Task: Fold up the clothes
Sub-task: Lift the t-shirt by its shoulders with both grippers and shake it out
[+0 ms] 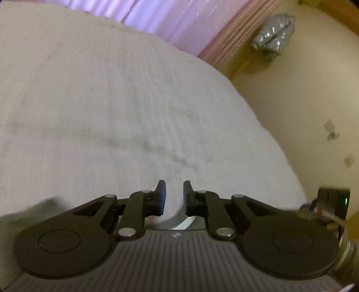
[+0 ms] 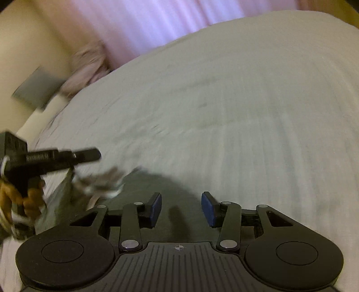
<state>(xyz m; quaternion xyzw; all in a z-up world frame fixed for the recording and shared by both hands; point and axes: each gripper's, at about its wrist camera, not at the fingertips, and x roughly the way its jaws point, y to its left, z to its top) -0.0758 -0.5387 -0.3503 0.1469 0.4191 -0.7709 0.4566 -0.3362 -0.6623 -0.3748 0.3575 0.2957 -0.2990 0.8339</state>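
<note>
A dark grey garment point(image 2: 143, 193) lies on the white bed point(image 2: 224, 101) just in front of my right gripper point(image 2: 181, 207), whose jaws stand wide apart and empty above it. The garment's crumpled lighter edge point(image 2: 103, 182) sits at its left. The left gripper shows side-on in the right wrist view point(image 2: 85, 155), held in a hand. In the left wrist view my left gripper point(image 1: 174, 197) is open with a narrow gap and holds nothing, over the bare bed point(image 1: 112, 112). A dark patch of the garment point(image 1: 44, 204) shows at its lower left.
Pink curtains point(image 1: 170, 20) hang behind the bed. A cream wall point(image 1: 303, 101) with a silvery foil object point(image 1: 273, 33) stands to the right. A grey flat item point(image 2: 38, 89) and pink fabric point(image 2: 87, 67) lie beyond the bed's left edge.
</note>
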